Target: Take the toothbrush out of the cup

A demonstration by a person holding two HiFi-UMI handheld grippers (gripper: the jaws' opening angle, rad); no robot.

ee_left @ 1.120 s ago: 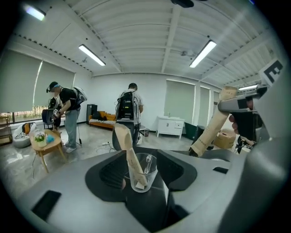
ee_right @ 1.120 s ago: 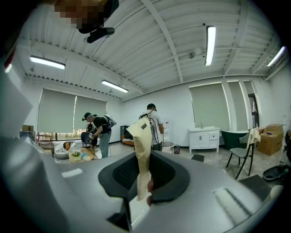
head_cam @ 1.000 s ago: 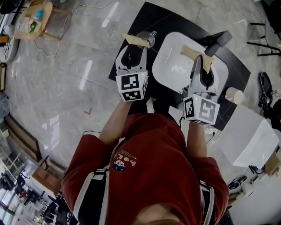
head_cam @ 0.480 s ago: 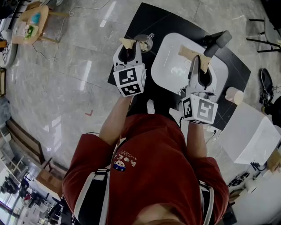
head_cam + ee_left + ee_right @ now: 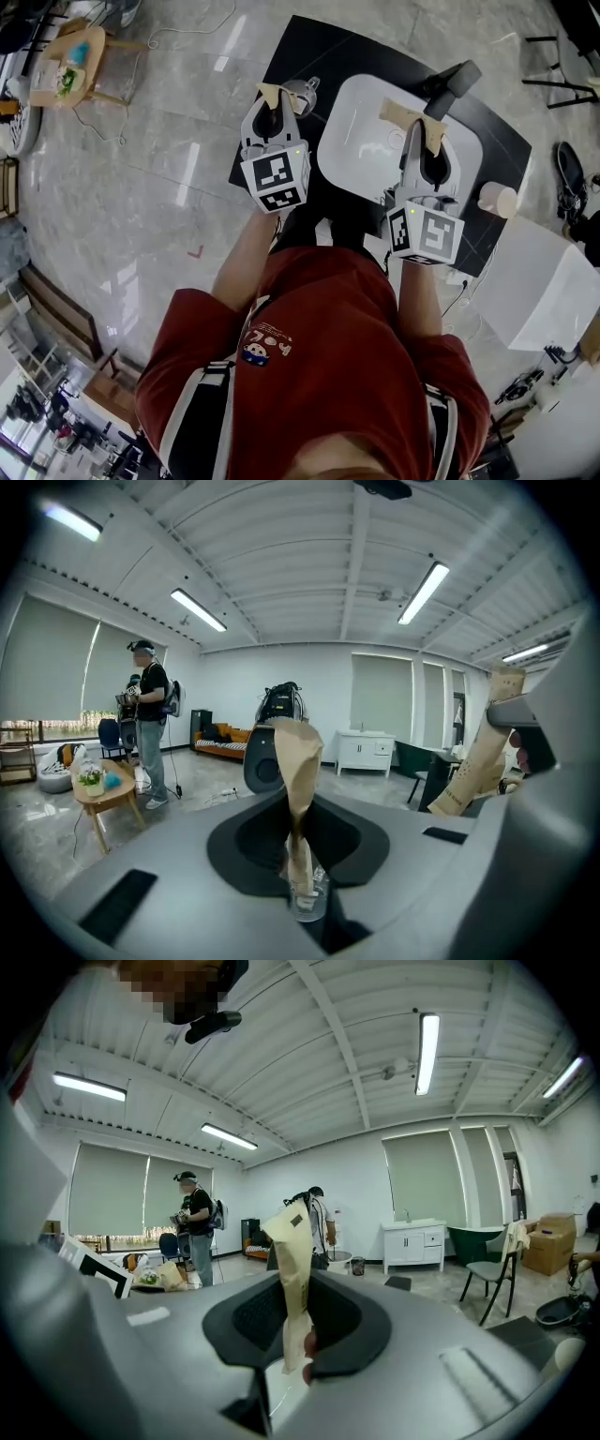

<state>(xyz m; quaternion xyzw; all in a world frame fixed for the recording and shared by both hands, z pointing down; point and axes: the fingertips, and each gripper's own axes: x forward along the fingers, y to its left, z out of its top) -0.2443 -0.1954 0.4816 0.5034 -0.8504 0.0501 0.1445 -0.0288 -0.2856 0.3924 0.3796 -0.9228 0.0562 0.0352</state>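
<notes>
A small clear glass cup (image 5: pixel 302 92) stands on the black table (image 5: pixel 309 37), left of the white basin. In the left gripper view a pale toothbrush handle (image 5: pixel 300 869) rises from the cup (image 5: pixel 310 909). My left gripper (image 5: pixel 275 94) is right at the cup, and its tan-taped jaws (image 5: pixel 298 738) are closing, almost together, on the handle. My right gripper (image 5: pixel 413 114) hangs over the basin (image 5: pixel 361 150) with its taped fingers (image 5: pixel 289 1232) together and nothing seen between them.
A black faucet (image 5: pixel 450 82) stands at the basin's far side. A pale cup (image 5: pixel 496 200) stands at the table's right edge, with a white box (image 5: pixel 534 291) beside it. People stand in the room beyond, near a low wooden table (image 5: pixel 70 52) on the floor.
The left gripper's jaws, spread wide across the cup a second ago, have come together at it, and the gripper has edged forward. The right gripper has kept still.
</notes>
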